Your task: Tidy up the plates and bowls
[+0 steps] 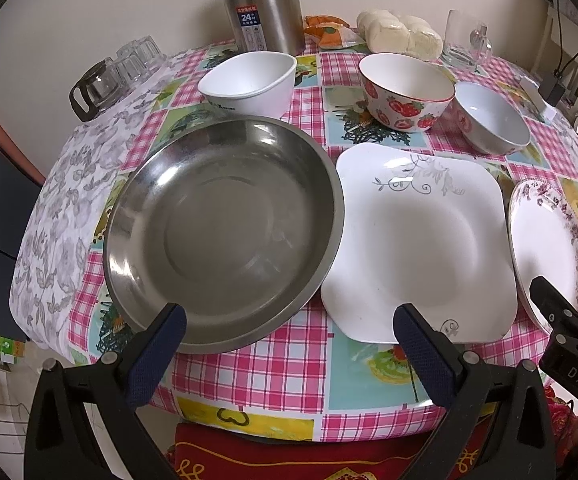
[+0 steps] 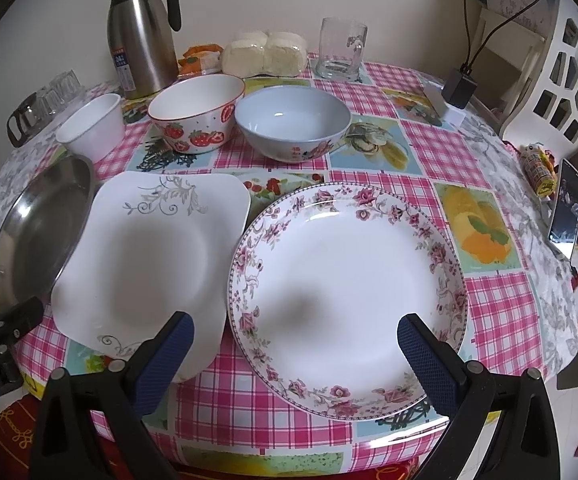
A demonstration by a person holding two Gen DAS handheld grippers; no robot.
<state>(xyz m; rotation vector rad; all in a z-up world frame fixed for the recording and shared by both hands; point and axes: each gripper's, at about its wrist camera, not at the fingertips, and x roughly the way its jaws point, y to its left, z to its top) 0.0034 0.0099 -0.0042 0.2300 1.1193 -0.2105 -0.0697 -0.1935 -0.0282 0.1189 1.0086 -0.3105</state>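
A steel round plate (image 1: 225,232) lies at the front left of the table, a white square plate (image 1: 417,240) beside it, and a floral round plate (image 2: 345,292) to the right. Behind them stand a white bowl (image 1: 249,80), a strawberry bowl (image 1: 405,88) and a pale blue bowl (image 2: 293,124). My left gripper (image 1: 289,332) is open and empty at the near edge, between the steel and square plates. My right gripper (image 2: 295,340) is open and empty over the near rim of the floral plate.
A steel thermos (image 2: 141,28), a bag of buns (image 2: 265,54), a glass mug (image 2: 339,48) and a glass pot with cups (image 1: 101,80) stand along the back. A phone (image 2: 567,208) and a charger (image 2: 459,88) lie at the right. The table edge (image 2: 329,444) is just below the grippers.
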